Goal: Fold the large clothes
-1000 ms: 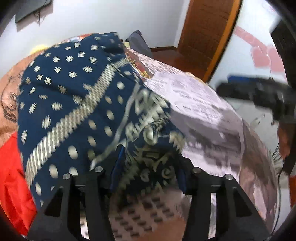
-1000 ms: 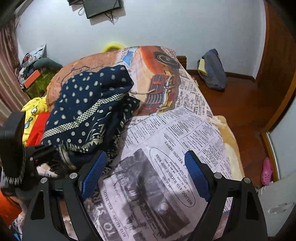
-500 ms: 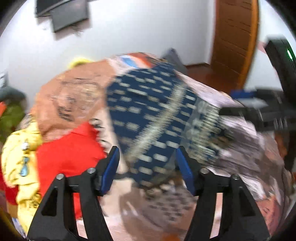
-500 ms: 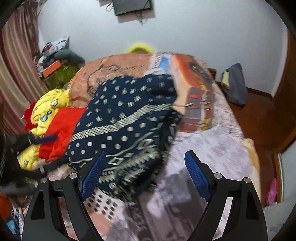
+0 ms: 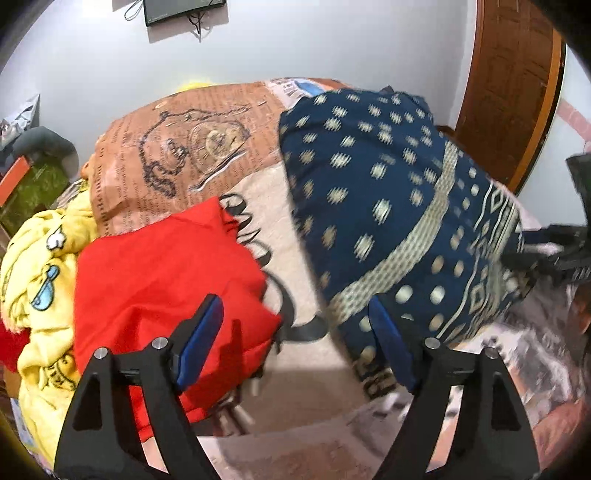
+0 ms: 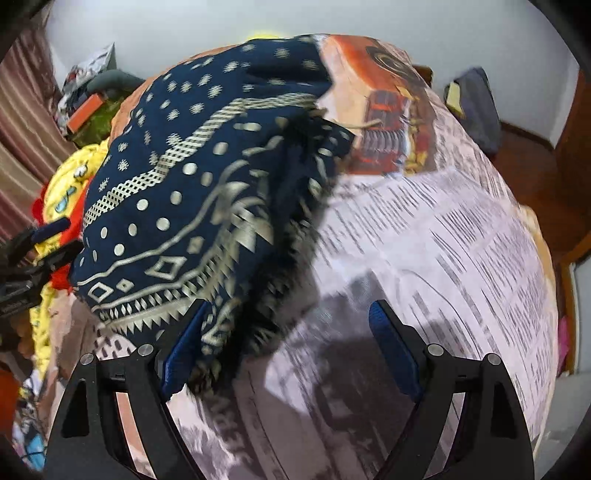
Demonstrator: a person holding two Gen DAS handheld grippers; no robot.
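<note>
A folded navy garment (image 5: pixel 399 206) with cream dots and borders lies bunched on the bed. In the left wrist view my left gripper (image 5: pixel 295 343) hovers over the sheet between a red garment (image 5: pixel 166 280) and the navy one. Its jaws are opening and the pads press on nothing. In the right wrist view my right gripper (image 6: pixel 290 350) is open just above the navy garment (image 6: pixel 207 192). The fringed hem lies between its fingers, close to the left pad. Each gripper shows at the edge of the other's view: the right gripper (image 5: pixel 554 254) and the left gripper (image 6: pixel 33 258).
The bed carries a newspaper-print sheet (image 6: pixel 461 258). A yellow cartoon garment (image 5: pixel 40 258) lies left of the red one. A dark bag (image 6: pixel 476 107) sits on the wooden floor by the wall. A wooden door (image 5: pixel 513 85) stands at the right, a screen (image 5: pixel 181 9) hangs on the wall.
My left gripper let go of the navy garment's edge, opened wider and swung left toward the red garment. My right gripper dropped closer, over the navy garment's fringed hem.
</note>
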